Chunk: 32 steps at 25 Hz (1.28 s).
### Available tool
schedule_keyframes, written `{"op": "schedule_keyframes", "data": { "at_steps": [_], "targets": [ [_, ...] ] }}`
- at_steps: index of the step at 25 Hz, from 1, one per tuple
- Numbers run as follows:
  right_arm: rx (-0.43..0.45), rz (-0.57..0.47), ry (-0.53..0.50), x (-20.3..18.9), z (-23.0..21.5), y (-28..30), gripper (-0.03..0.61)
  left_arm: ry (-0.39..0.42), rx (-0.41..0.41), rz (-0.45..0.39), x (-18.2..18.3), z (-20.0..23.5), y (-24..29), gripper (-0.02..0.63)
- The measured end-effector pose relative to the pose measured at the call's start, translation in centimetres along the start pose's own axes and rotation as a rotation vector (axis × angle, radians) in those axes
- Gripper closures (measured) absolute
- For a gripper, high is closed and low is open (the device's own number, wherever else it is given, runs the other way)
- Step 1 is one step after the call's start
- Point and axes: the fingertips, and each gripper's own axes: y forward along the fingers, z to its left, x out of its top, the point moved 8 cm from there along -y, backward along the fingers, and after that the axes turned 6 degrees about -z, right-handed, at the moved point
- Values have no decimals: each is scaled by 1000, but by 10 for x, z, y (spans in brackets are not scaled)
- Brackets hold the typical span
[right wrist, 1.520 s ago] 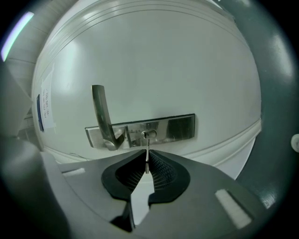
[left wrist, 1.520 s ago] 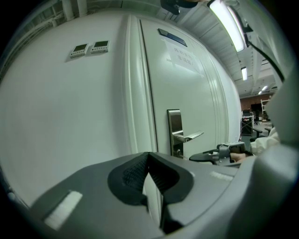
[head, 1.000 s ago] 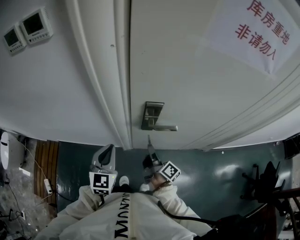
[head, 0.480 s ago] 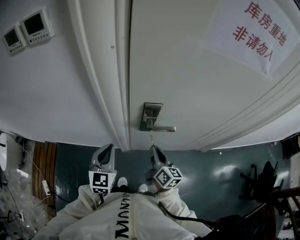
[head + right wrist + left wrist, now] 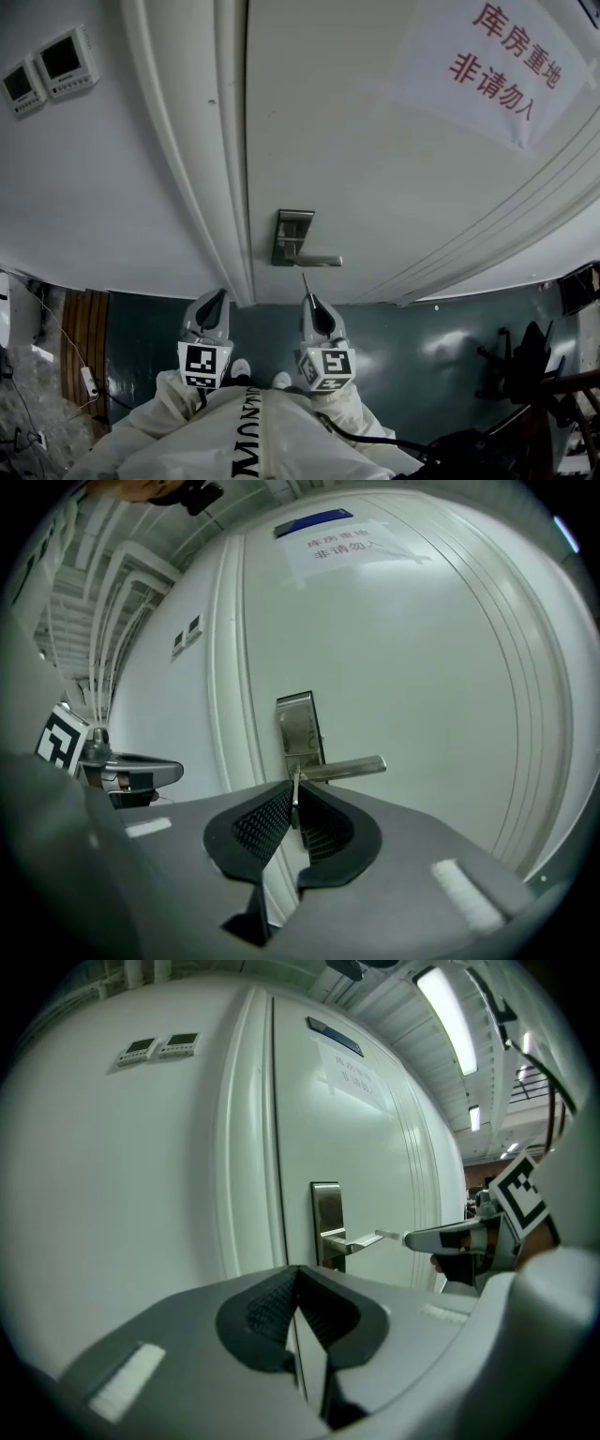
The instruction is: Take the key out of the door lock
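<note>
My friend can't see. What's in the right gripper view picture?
The right gripper pinches a thin metal key upright between its shut jaws, in front of a white door. Behind the key are the silver lock plate and lever handle; the left gripper shows at the left.

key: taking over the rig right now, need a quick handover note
Right claw: shut on the key, which sticks out past its tip toward the door.
Left claw: shut, nothing in it, held beside the right one and short of the door.
Lock plate and lever handle: on the door ahead. The key is clear of both and touches nothing.
Done: the key looks to be out of the lock.
Left: probably only to keep the grip and draw the key back from the door.
</note>
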Motion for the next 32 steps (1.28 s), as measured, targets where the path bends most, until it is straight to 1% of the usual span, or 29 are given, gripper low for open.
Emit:
{"op": "schedule_keyframes", "data": {
  "at_steps": [3, 8, 14, 19, 23, 28, 32],
  "targets": [
    [-3, -7, -45, 6, 0, -3, 555, -3, 1, 1, 1, -4, 1, 614],
    [4, -17, -76, 10, -1, -4, 555, -1, 10, 3, 1, -8, 1, 614],
    [30, -17, -64, 12, -1, -7, 554, 14, 35, 9, 4, -11, -3, 614],
    [44, -19, -42, 13, -7, -16, 555, 51, 71, 18, 12, -22, -17, 614],
    [75, -32, -30, 15, -6, -25, 555, 86, 99, 27, 13, -31, -34, 614],
    [71, -41, -35, 11, 1, -43, 554, 82, 86, 33, 7, -40, -55, 614],
    [40, -33, -47, 4, 13, -61, 554, 73, 50, 7, 5, -41, -71, 614]
  ]
}}
